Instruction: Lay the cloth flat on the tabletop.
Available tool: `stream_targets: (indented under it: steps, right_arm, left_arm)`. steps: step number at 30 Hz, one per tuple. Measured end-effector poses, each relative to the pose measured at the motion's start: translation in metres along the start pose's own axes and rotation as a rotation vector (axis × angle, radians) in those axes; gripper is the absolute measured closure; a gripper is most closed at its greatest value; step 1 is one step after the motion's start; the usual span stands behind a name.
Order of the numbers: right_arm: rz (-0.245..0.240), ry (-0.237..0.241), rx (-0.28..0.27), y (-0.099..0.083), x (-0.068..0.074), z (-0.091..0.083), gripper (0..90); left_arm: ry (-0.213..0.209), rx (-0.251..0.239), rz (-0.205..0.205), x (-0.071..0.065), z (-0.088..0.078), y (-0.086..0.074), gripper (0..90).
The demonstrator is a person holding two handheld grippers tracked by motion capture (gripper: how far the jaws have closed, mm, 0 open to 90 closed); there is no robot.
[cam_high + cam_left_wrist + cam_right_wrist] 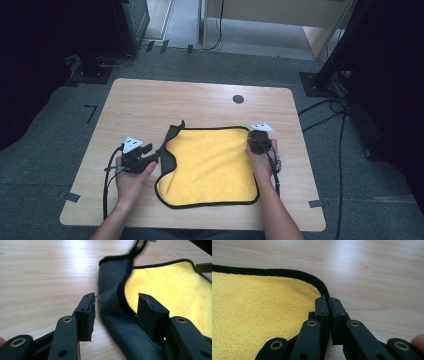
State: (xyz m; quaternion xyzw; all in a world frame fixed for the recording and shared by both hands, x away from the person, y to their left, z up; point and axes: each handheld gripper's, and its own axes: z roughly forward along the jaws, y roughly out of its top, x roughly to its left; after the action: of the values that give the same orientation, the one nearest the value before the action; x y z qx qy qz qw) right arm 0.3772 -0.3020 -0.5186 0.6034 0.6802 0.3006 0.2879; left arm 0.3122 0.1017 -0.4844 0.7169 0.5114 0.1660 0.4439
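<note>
Right gripper point(329, 300): jaws pressed together at the black-piped far right corner of the yellow cloth point(212, 165) — the edge appears pinched between the pads. Left gripper point(116, 307): jaws apart, straddling the cloth's left edge where the dark grey underside point(112, 302) is folded up; pads not pressing on it. Cloth lies mostly flat at the centre of the table point(150, 100), between the two hands. Surface is pale wood grain with a round dark grommet point(238, 99) near the far edge. Room: grey carpet, black cables point(330, 112) trailing at right, dark stands at both sides. No readable writing — tape marks on the floor.
</note>
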Motion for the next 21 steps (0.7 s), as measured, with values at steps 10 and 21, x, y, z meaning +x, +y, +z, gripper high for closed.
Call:
stream_targets:
  steps: [10, 21]
  right_arm:
    - [0.017, 0.026, 0.008, -0.003, -0.024, -0.003, 84.6]
    - [0.014, 0.018, 0.008, 0.000, -0.022, -0.001, 85.5]
  left_arm:
    - [-0.047, 0.040, 0.083, -0.017, 0.044, 0.036, 42.1]
    - [0.250, 0.117, 0.043, 0.014, 0.068, 0.031, 79.8]
